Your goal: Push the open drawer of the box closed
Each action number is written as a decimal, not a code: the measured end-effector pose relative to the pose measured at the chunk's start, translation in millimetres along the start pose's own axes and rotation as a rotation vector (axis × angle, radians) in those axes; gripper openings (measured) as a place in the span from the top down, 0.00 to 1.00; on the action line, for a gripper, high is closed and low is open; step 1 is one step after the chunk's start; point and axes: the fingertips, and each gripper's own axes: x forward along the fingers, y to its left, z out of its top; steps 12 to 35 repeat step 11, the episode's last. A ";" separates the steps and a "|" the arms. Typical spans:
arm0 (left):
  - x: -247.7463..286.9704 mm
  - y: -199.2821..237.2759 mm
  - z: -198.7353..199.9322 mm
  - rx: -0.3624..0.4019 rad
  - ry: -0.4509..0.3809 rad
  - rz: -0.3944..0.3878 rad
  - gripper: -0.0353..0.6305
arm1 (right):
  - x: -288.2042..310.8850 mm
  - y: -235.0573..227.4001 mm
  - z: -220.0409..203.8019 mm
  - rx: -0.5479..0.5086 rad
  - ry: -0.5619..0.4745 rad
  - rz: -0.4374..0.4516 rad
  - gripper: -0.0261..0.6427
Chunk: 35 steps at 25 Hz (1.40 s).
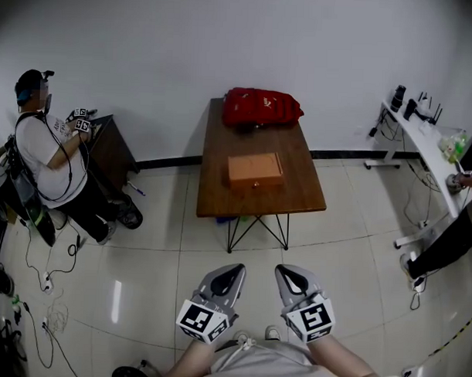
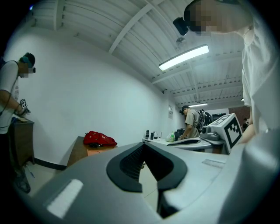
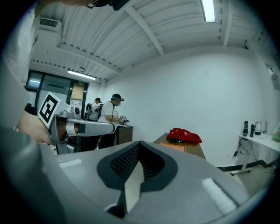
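An orange-brown wooden box (image 1: 255,170) sits in the middle of a dark wooden table (image 1: 297,195). Its drawer front with a small knob (image 1: 257,184) faces me; how far the drawer stands out is too small to tell. The box shows faintly in the left gripper view (image 2: 98,150) and the right gripper view (image 3: 177,147). My left gripper (image 1: 231,270) (image 2: 144,144) and right gripper (image 1: 289,272) (image 3: 140,143) hang side by side close to my body, well short of the table. Both point toward the table, tips together and holding nothing.
A red bag (image 1: 262,107) lies at the table's far end, behind the box. A person (image 1: 48,158) stands at a dark cabinet (image 1: 114,149) on the left. A white desk (image 1: 427,152) with another person stands on the right. Cables (image 1: 50,309) trail on the tiled floor at left.
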 end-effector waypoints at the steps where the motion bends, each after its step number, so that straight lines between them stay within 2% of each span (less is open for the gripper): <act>1: 0.0 -0.4 0.1 0.003 0.000 -0.001 0.94 | -0.1 0.0 -0.3 0.002 0.000 -0.001 0.95; 35: 6.1 -2.2 -1.2 0.013 0.012 -0.021 0.94 | 2.6 -3.8 -1.1 0.005 0.002 -0.004 0.95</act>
